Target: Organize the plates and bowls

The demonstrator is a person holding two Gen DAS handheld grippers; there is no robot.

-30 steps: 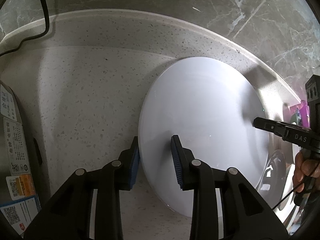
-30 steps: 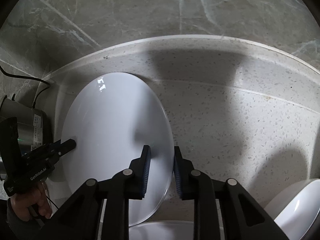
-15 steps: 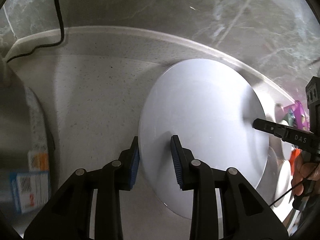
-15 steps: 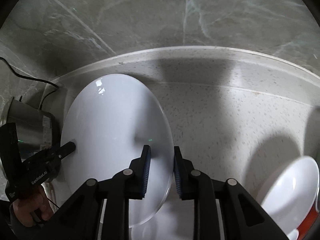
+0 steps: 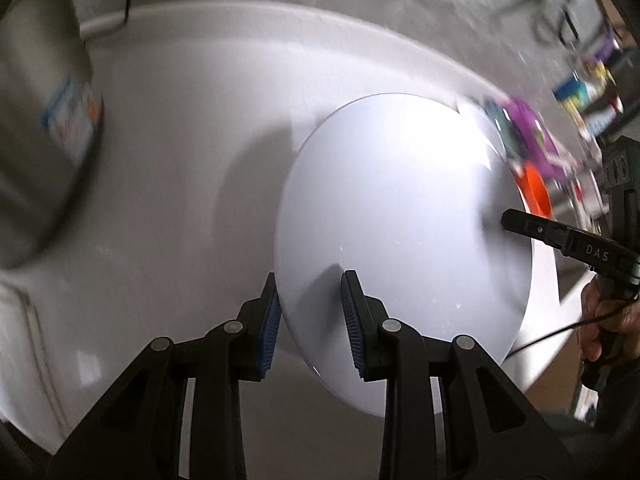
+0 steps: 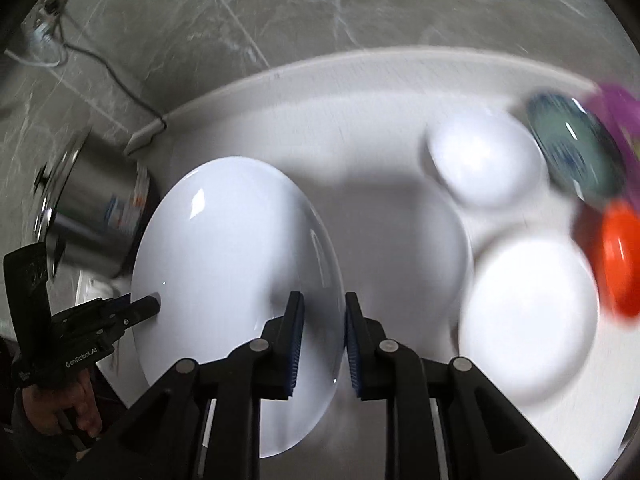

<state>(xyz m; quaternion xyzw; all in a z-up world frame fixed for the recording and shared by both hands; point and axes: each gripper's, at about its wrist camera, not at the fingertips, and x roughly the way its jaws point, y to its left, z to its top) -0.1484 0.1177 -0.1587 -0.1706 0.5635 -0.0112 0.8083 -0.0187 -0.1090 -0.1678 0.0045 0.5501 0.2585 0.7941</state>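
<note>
Left claw point(image 5: 310, 312): you have its blue pads clamped on the near rim of the white plate point(image 5: 400, 240), one pad on each face.
Right claw point(image 6: 322, 330): you grip the opposite rim of the same plate point(image 6: 236, 292) — pads closed narrow on its edge; from the left wrist view only one dark finger point(image 5: 532, 230) of it shows against the far rim.
Plate: carried between your two claws, tilted up on edge above the pale desk point(image 5: 180, 160); its lower rim is cut off behind the claw arms in both views.
Hidden or blurred: the right wrist view smears everything past the plate. Two white bowls point(image 6: 484, 160) and point(image 6: 528, 320) read as soft blobs, so you cannot tell whether they touch each other. A greenish dish point(image 6: 576, 152) and an orange bowl point(image 6: 620, 264) sit beyond them at the right, with something purple at the frame edge, too blurred to name.
Left side: a steel pot point(image 6: 92, 208) with a label stands near the plate's far rim, a dark cable point(image 6: 112, 76) running up the marble wall point(image 6: 320, 12) behind it.
Open room: bare desk lies between the plate and the white bowls — the raised back lip point(image 5: 280, 12) bounds it at the wall.
</note>
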